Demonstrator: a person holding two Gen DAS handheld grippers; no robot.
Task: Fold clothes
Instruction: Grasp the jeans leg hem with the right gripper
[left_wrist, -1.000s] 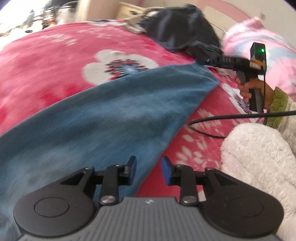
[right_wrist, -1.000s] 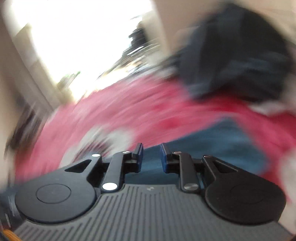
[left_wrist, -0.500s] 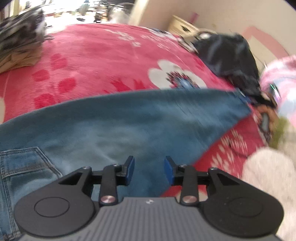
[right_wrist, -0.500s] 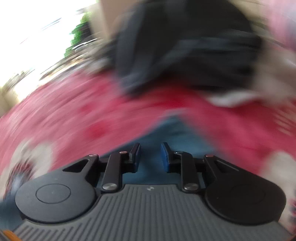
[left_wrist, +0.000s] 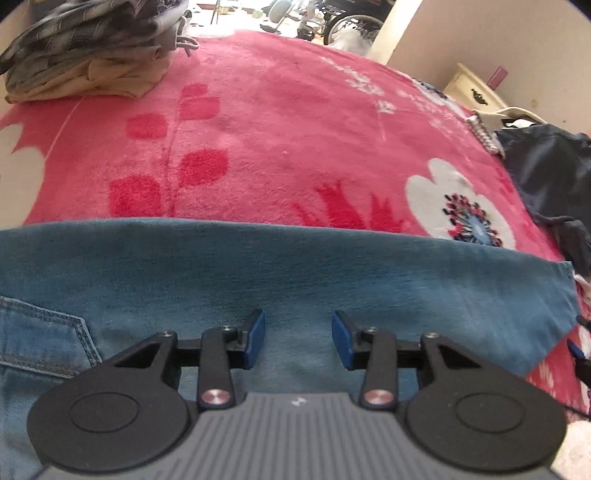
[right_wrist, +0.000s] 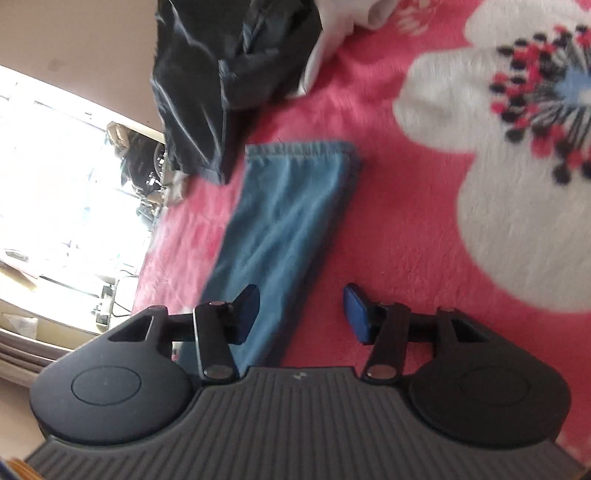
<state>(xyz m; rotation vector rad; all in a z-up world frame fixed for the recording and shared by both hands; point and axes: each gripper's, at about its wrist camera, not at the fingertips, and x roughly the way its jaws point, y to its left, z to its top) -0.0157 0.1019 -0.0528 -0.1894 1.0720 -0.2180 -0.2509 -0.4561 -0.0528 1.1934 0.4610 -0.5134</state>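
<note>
Blue jeans (left_wrist: 295, 280) lie flat across the red flowered blanket (left_wrist: 280, 140), a back pocket at the lower left. My left gripper (left_wrist: 298, 339) is open and empty just above the denim's middle. In the right wrist view the camera is rolled sideways; a jeans leg (right_wrist: 284, 221) with its hem runs away from me. My right gripper (right_wrist: 301, 314) is open and empty, straddling the leg's edge, one finger over denim, the other over blanket.
A stack of folded clothes (left_wrist: 92, 55) sits at the blanket's far left. A dark garment (left_wrist: 550, 173) lies at the right, seen also in the right wrist view (right_wrist: 221, 81), next to a white cloth (right_wrist: 332, 33). A cream nightstand (left_wrist: 472, 92) stands beyond.
Both grippers have opened wider. The left view has swung left along the jeans toward the pocket. The right gripper has rolled sideways and come down over the leg near the hem.
</note>
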